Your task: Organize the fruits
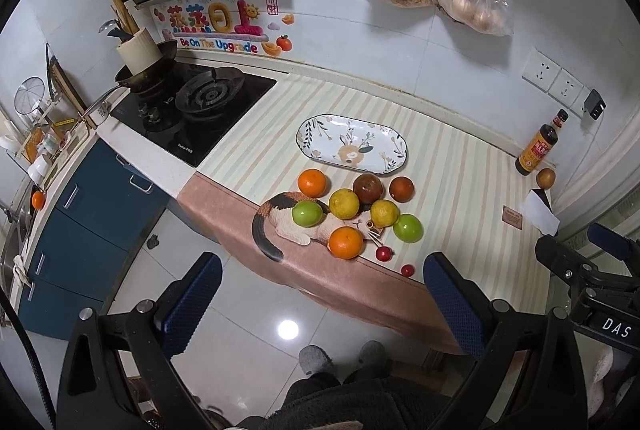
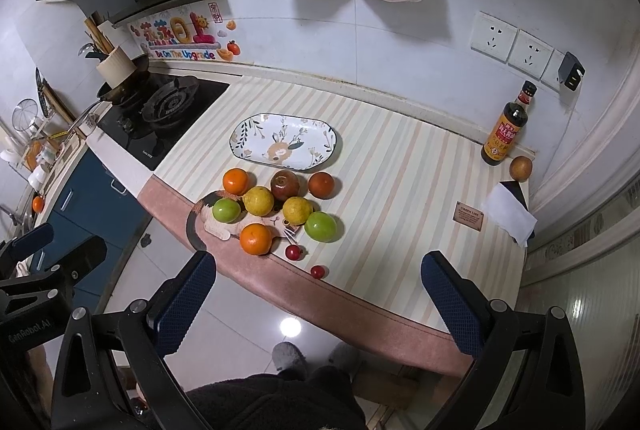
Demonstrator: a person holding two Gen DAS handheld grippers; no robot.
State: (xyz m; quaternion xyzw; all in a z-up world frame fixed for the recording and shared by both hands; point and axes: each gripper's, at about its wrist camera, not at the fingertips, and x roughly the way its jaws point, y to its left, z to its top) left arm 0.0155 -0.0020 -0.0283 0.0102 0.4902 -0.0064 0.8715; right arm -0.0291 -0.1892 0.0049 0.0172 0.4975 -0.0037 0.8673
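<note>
Ten fruits sit bunched near the front edge of the striped desk point(image 2: 400, 166): oranges point(image 2: 256, 239), green apples point(image 2: 320, 226), yellow citrus point(image 2: 258, 200), a dark red apple point(image 2: 285, 185) and two cherries point(image 2: 293, 251). Just behind them lies an oval plate point(image 2: 320, 140) with nothing on it. Both the left tongs point(image 1: 320, 294) and the right tongs point(image 2: 318, 290) hang spread wide apart above the floor, short of the desk, gripping nothing.

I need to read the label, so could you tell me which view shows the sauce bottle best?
The right wrist view: the sauce bottle appears larger and nearer the centre. In the left wrist view it sits smaller, toward the right edge.
</note>
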